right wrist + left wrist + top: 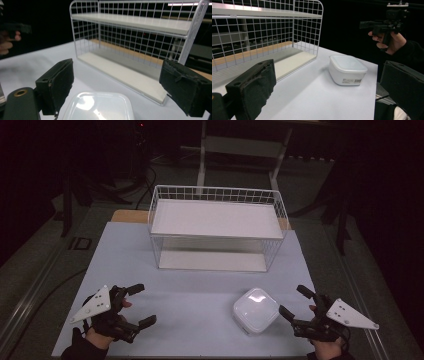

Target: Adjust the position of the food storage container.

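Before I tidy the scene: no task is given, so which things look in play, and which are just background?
Likely in play:
- lidded white container
- wire shelf rack
- left gripper, jaws open
- right gripper, jaws open

Background:
- white frame behind the table
- floor cables

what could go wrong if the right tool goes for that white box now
1. The lidded white container has smooth, rounded sides, so it might slip or skid on the table when squeezed by the open right tool.
2. Its lid could pop or flex if gripped from above.
3. The wire shelf rack has a rim around its top tier, which a carried container might catch on.
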Tool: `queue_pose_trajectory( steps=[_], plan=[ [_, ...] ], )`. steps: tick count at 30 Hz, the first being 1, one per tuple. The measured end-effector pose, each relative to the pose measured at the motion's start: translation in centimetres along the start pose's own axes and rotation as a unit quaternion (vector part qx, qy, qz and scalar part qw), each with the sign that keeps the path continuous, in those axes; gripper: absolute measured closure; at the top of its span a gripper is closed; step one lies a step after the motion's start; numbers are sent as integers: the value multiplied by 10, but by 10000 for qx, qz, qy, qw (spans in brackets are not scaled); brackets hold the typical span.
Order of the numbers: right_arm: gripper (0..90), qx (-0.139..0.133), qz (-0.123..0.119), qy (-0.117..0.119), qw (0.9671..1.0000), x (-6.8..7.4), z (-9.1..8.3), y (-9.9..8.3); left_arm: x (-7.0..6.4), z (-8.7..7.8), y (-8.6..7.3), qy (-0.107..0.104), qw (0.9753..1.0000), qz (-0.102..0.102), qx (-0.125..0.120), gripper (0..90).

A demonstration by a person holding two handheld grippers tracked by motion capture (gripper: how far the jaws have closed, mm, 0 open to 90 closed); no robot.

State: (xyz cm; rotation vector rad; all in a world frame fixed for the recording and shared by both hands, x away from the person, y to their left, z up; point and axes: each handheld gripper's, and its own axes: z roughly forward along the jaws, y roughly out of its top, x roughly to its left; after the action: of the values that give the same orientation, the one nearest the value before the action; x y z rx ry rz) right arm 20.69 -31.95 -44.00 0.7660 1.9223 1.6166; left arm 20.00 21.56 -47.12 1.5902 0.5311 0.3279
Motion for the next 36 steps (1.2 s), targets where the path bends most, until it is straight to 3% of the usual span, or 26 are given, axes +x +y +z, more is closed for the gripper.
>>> queue_pose_trajectory(
  steps=[4,6,9,14,19,25,28,33,36],
  plan=[
    [134,132,78,249,9996,0,-1,1,0,1,0,-29,10000,21,18,0],
    [144,211,63,199,9996,1,-1,0,-1,3,-1,-56,10000,31,52,0],
    [252,447,30,289,9986,3,-3,-4,-1,5,-1,-75,9999,64,68,0],
    [490,1127,-21,463,9926,1,-8,-22,-2,6,-1,-103,9999,79,91,0],
    [687,1731,68,733,9821,-2,-12,-39,-1,8,-1,-148,9998,57,91,0],
    [895,2316,-59,913,9685,-5,-10,-61,-1,11,-1,-195,9997,78,97,0],
    [898,2453,-31,1083,9634,-8,-4,-71,-1,13,-1,-195,9997,66,125,0],
    [898,2714,-224,1474,9508,-1,16,-81,-1,13,-2,-201,9997,98,122,0],
    [899,2817,-282,1566,9462,2,25,-84,-1,13,-2,-189,9997,110,137,0]
  ],
)
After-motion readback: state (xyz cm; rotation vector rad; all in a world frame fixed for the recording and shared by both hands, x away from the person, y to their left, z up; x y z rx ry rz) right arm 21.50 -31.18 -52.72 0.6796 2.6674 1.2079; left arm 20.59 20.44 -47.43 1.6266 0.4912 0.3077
